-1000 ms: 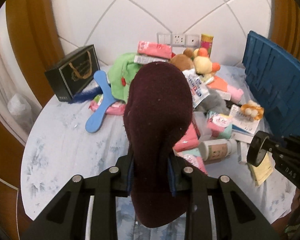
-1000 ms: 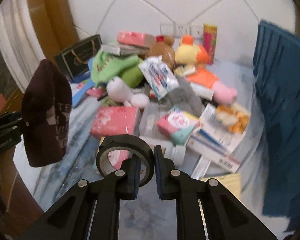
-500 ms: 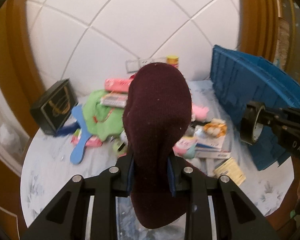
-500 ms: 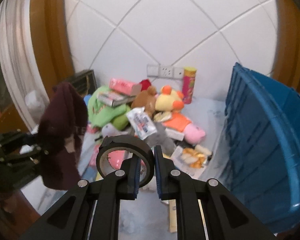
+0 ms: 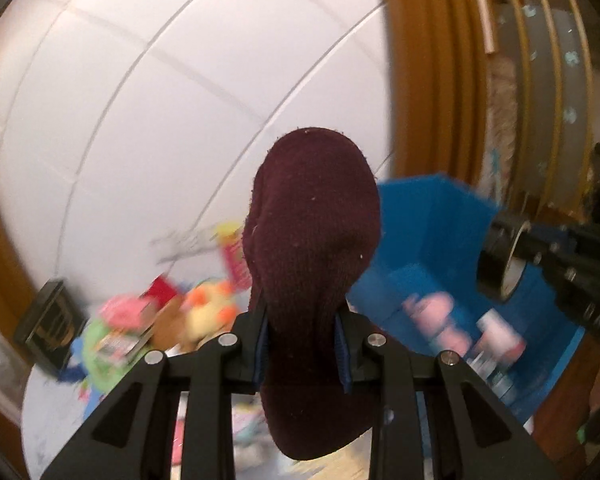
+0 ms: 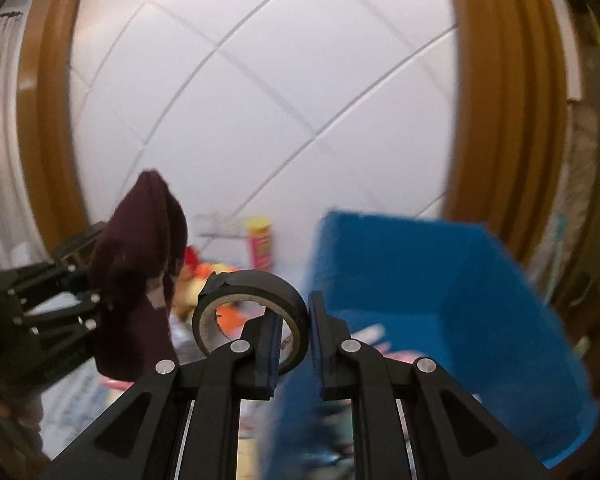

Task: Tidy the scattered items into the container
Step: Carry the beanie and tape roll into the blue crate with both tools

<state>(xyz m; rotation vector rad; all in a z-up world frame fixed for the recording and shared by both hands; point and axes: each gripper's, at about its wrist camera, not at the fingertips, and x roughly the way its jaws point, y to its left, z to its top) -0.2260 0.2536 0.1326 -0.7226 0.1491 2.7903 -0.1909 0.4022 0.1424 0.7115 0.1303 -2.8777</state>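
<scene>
Left gripper (image 5: pixel 303 344): jaws clamped on a maroon knit sock (image 5: pixel 314 248), toe end upright above the pads.
Right gripper (image 6: pixel 294 342): jaws closed across the band of a black tape roll (image 6: pixel 252 312), its hole facing the camera.
Container: blue plastic crate (image 6: pixel 440 312), open top, some items already inside.
Key relation: crate lies ahead and right of both grippers; the right gripper is nearer it, the left approaches from the pile's side.
Remaining clutter: plush toys (image 5: pixel 204 312) and packets on the table, blurred.

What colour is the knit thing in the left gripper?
Dark maroon knit hat, clamped in the left gripper. Clearest in the left wrist view.
</scene>
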